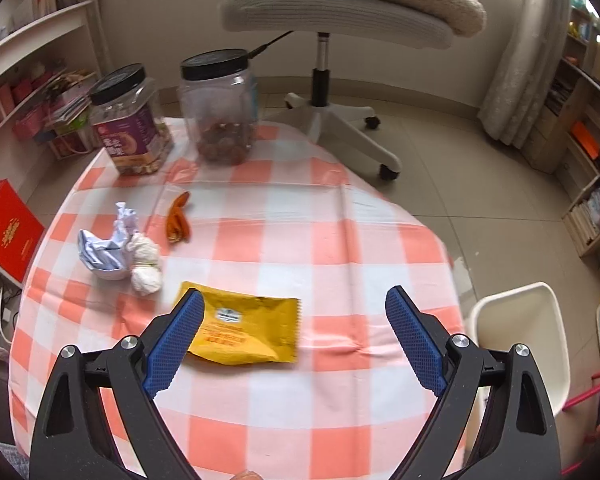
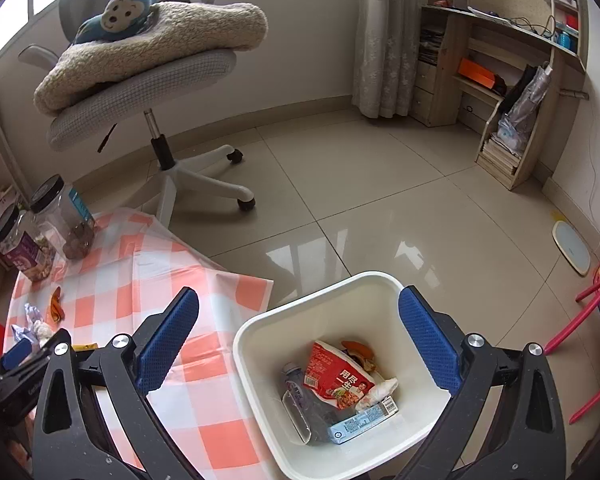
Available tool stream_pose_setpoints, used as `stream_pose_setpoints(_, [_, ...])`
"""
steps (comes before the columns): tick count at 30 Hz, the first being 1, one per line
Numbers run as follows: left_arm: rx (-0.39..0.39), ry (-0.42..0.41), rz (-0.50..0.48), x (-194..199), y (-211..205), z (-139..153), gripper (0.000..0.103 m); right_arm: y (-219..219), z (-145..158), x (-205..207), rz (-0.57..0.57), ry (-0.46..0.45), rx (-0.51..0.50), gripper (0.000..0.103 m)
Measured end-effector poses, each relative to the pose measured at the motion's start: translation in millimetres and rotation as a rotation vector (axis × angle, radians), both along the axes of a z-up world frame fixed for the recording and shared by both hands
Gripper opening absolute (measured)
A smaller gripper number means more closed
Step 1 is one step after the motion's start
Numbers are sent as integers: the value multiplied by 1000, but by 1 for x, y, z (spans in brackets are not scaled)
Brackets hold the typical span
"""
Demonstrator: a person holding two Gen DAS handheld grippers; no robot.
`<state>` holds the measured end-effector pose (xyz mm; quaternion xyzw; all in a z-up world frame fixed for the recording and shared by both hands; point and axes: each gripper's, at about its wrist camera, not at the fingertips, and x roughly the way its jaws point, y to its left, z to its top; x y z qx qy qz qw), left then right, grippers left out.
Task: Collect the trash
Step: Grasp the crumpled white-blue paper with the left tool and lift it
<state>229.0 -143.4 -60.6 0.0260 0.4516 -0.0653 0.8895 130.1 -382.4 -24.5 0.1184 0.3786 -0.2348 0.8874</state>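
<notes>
1. Hovering over the checked table (image 1: 340, 216), the left gripper (image 1: 294, 306) holds its jaws wide apart and empty, with the yellow snack packet (image 1: 248, 330) lying flat just ahead and mostly between them, its near-left corner hidden behind the left finger.
2. Beyond the left jaw lie a crumpled blue-white wrapper (image 1: 104, 246) and balled white tissue (image 1: 146, 260), touching one another; a strip of orange peel (image 1: 178, 220) sits farther ahead, near two black-lidded jars (image 1: 176, 112).
3. The right gripper (image 2: 298, 310) hangs with its jaws also spread and holding nothing; the white bin (image 2: 256, 344) stands on the floor below and between them, already carrying a red noodle packet, a crushed bottle and a carton.
4. The yellow packet looks light, thin and floppy, probably slick foil; it offers little height to bite on. A pinch across one raised, crinkled edge, near the serrated end toward the right jaw, seems the likeliest hold; a centred squeeze may only slide it over the cloth.
</notes>
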Motion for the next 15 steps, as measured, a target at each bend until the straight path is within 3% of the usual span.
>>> stream_pose_setpoints(6, [32,-4,186,34,69,-5,89,34,-10,26,85,49,25,96])
stream_pose_setpoints(9, [7,11,293,51,110,-9,89,53,-14,37,120,62,12,96])
stream_pose_setpoints(15, [-248,129,488,85,189,-36,89,99,-27,60,235,78,-29,96])
